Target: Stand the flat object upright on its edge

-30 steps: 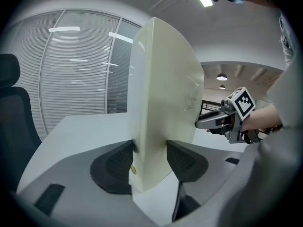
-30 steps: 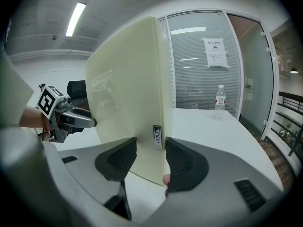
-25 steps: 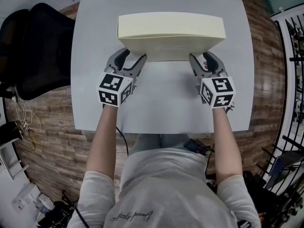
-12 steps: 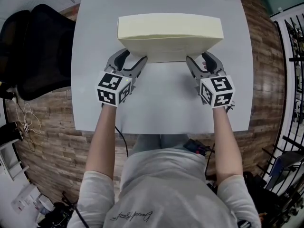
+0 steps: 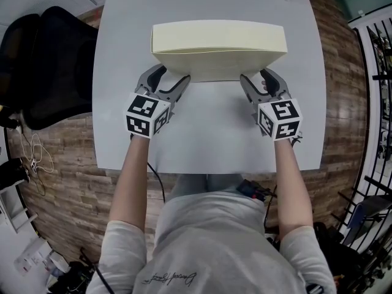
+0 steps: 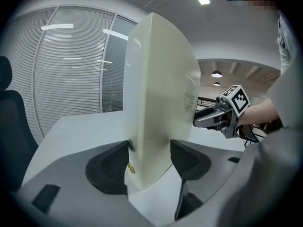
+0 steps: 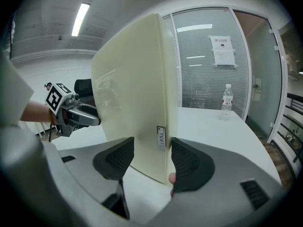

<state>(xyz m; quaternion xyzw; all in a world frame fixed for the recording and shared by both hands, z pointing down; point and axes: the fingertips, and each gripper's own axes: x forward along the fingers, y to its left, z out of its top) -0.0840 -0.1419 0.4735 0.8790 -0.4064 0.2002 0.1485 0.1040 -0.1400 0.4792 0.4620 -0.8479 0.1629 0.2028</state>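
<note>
One cream flat box stands upright on its long edge on the pale grey worktop. Left of the box is a black office chair on wood-plank floor. The left gripper straddles the box's left near corner, jaws opening. The right gripper does likewise at the right corner. Beyond the box, right, a water bottle stands before blind-covered glass.

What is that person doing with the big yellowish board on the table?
A person holds a gripper in each hand. The cream flat object stands upright on its long edge on the white table. The left gripper is at one lower corner and the right gripper at the other, each with the object between its fingers. Both pairs of fingers are opening, so they seem to be letting go.
</note>
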